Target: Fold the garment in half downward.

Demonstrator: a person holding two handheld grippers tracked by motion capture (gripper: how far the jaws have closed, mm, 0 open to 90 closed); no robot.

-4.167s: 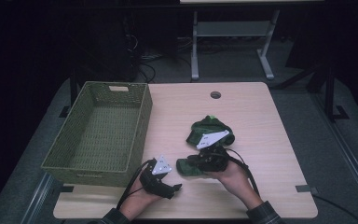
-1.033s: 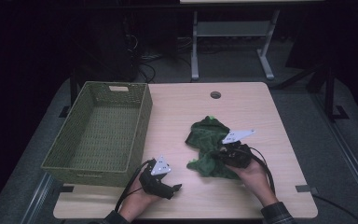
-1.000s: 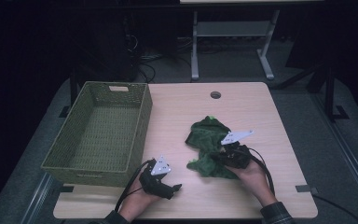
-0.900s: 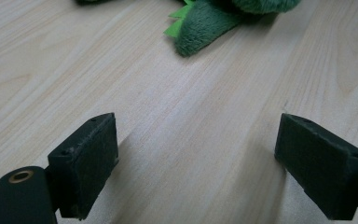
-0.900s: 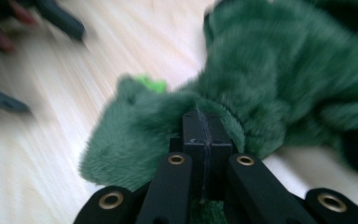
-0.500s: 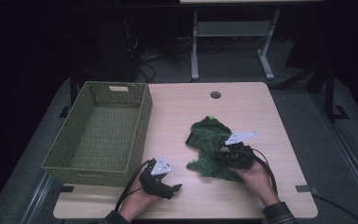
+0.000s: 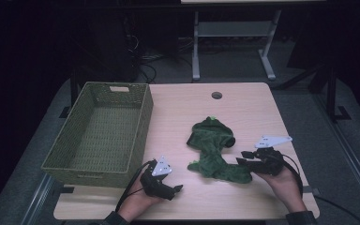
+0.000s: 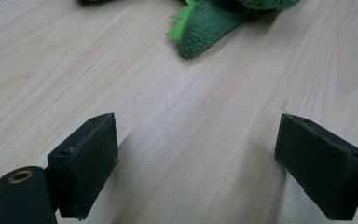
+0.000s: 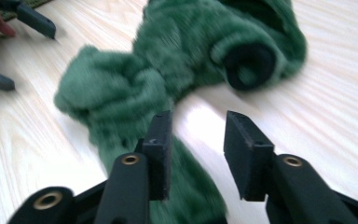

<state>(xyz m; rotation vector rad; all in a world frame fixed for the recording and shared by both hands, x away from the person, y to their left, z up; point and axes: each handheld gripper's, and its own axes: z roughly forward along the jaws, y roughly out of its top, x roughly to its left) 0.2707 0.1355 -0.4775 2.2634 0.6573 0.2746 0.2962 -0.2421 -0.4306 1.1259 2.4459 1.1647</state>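
- Presently the green plush toy (image 7: 214,153) is lying on the table (image 7: 183,112), right of the wicker basket (image 7: 102,131) and well apart from it; the basket is sitting with nothing in it.
- The right gripper (image 7: 242,157) is sitting just beside the toy's near end, its jaws having just been opening; in the right gripper view the right gripper (image 9: 195,140) is showing bare table between its pads, with plush touching the outside of one jaw (the blur is making that contact hard to confirm).
- The left gripper (image 8: 200,163) is resting spread wide over bare wood, holding nothing, the toy's spiky edge lying ahead of it.
- Judging by this, the toy is released, and any move into the basket is still remaining.
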